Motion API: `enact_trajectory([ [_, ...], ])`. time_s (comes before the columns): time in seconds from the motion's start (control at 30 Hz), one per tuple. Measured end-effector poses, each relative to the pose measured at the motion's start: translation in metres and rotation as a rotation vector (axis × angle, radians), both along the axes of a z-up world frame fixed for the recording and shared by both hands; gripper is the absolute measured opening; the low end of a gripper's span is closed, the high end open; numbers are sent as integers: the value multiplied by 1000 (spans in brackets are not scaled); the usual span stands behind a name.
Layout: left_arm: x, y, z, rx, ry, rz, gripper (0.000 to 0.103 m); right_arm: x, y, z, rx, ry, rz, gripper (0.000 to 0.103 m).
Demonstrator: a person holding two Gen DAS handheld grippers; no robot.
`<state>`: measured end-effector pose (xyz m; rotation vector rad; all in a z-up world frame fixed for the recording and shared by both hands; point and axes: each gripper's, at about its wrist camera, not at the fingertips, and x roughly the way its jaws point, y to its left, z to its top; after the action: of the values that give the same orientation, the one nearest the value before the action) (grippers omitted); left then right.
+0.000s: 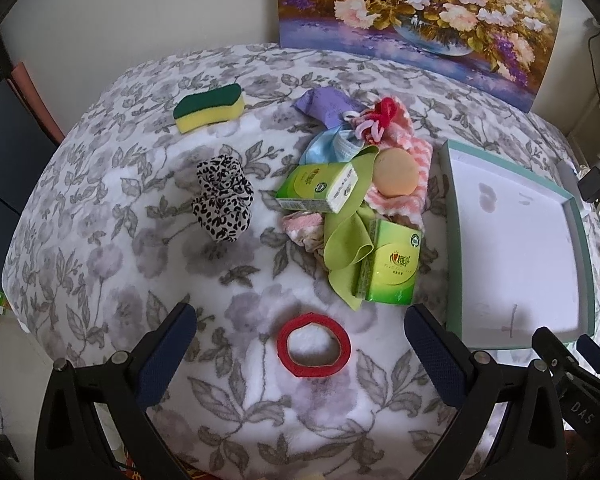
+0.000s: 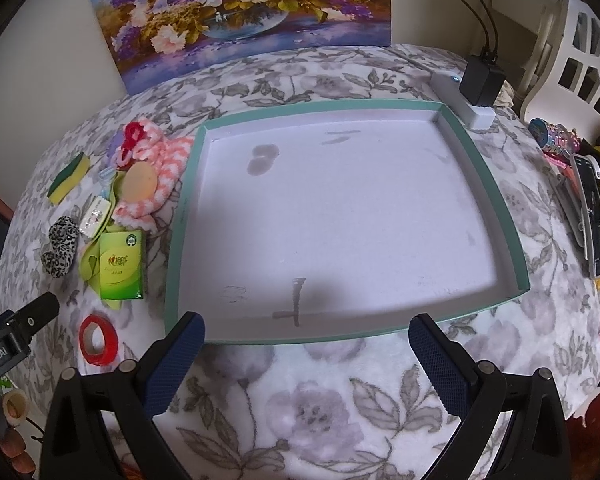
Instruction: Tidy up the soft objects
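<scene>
My left gripper (image 1: pixel 300 344) stands open above the floral blanket, with a red fabric ring (image 1: pixel 313 345) lying between its fingers. Beyond it sits a pile: two green tissue packs (image 1: pixel 392 268), a lime cloth (image 1: pixel 346 240), a round orange sponge (image 1: pixel 396 172), a pink striped cloth (image 1: pixel 404 196) and a purple pouch (image 1: pixel 324 106). A leopard scrunchie (image 1: pixel 224 198) and a green-yellow sponge (image 1: pixel 210 108) lie to the left. My right gripper (image 2: pixel 306 344) is open at the near rim of the empty teal-edged box lid (image 2: pixel 340 216). The same pile (image 2: pixel 140 184) shows at its left.
A flower painting (image 2: pixel 240 12) leans on the wall behind. A white power strip with a black adapter (image 2: pixel 480 80) lies at the lid's far right corner. Toys and a phone (image 2: pixel 588 208) crowd the right edge. The blanket drops off at left and front.
</scene>
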<state>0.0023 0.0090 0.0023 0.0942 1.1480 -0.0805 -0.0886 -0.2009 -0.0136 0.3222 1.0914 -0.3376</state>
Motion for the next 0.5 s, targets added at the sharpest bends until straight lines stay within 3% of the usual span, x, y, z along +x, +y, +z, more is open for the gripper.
enact_trajectory([
  [0.23, 0, 6, -2, -76, -10, 10, 103, 1, 5, 6, -24, -33, 14, 103],
  [0.37, 4, 13, -11, -139, 42, 22, 103, 10, 16, 10, 13, -68, 59, 103],
  [0.5, 13, 23, -32, -135, 146, 90, 103, 23, 26, 13, -3, -70, 75, 103],
])
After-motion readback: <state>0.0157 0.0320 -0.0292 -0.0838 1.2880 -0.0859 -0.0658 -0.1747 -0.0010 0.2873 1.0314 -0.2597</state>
